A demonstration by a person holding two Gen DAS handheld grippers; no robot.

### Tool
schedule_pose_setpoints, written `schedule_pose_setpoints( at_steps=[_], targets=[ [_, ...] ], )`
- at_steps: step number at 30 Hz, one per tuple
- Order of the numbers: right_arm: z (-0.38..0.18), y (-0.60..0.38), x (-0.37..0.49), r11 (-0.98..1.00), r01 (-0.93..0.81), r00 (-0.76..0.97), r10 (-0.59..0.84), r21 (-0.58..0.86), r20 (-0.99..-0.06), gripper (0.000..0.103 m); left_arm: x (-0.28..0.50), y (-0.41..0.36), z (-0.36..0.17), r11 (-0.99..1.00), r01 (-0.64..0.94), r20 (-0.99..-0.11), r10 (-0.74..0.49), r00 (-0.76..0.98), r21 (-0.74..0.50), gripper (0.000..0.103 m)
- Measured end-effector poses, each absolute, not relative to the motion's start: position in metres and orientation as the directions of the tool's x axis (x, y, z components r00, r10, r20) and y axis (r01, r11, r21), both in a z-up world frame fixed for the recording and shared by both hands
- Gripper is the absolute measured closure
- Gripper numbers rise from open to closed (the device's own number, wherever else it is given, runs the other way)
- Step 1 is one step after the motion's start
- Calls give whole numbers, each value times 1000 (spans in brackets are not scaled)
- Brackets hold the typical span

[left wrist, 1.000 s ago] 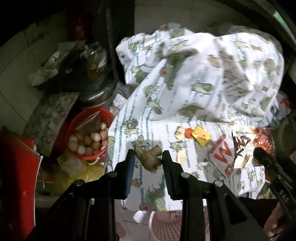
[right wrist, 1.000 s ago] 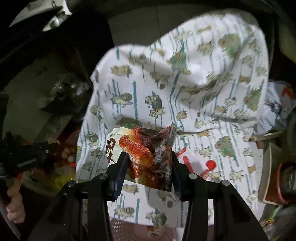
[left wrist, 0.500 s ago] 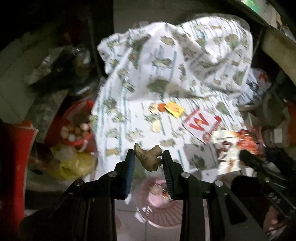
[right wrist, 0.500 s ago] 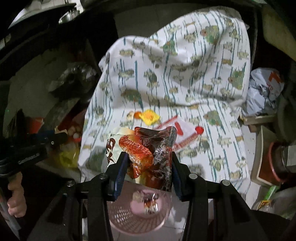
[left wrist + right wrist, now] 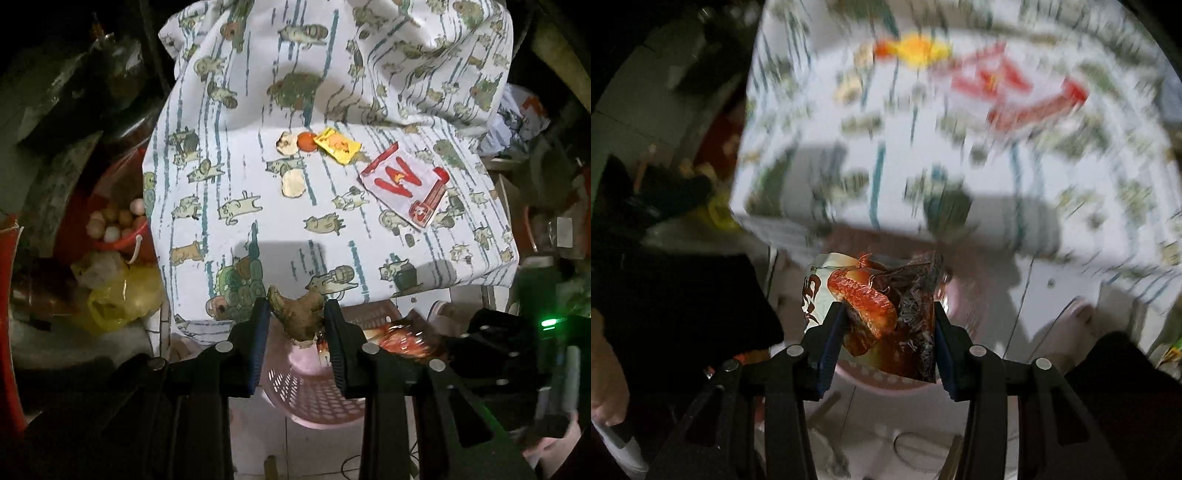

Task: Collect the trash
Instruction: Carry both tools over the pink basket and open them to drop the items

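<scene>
Left wrist view: the left tool (image 5: 295, 325) pinches a ginger piece (image 5: 297, 309) above the pink basket (image 5: 314, 402), just near of the cloth-covered bench (image 5: 229, 192). A yellow packet (image 5: 338, 144) and a red-and-white wrapper (image 5: 406, 181) lie far on the cloth; a red bucket of eggs (image 5: 118, 225) sits left.

Right wrist view, background blurred: the right tool (image 5: 888, 332) pinches a crumpled snack wrapper (image 5: 882, 306) over the basket's rim (image 5: 886, 380).
</scene>
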State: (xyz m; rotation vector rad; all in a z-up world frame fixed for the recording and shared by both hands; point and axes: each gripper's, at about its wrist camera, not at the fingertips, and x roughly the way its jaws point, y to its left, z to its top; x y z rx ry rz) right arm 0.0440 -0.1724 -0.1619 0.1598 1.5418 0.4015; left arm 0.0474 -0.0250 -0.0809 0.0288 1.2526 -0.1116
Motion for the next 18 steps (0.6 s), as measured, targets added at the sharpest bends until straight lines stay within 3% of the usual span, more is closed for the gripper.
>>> schedule_pose_setpoints(
  at_steps=[6,10,18],
  targets=[
    [-191,-173,44,931,-88,-61,351,356,-934,50,48,-29,-103,992,115,-968,-80,240,-53,74],
    [-193,-186,49,938,8,-29,346,346,-938,31,47,-31,-116,992,121,-976,-69,207,-44,74],
    [-189,-216,55,878,177,11,450,445,-893,30,45,-29,-136,990,110,-987,-99,126,-85,74]
  ],
)
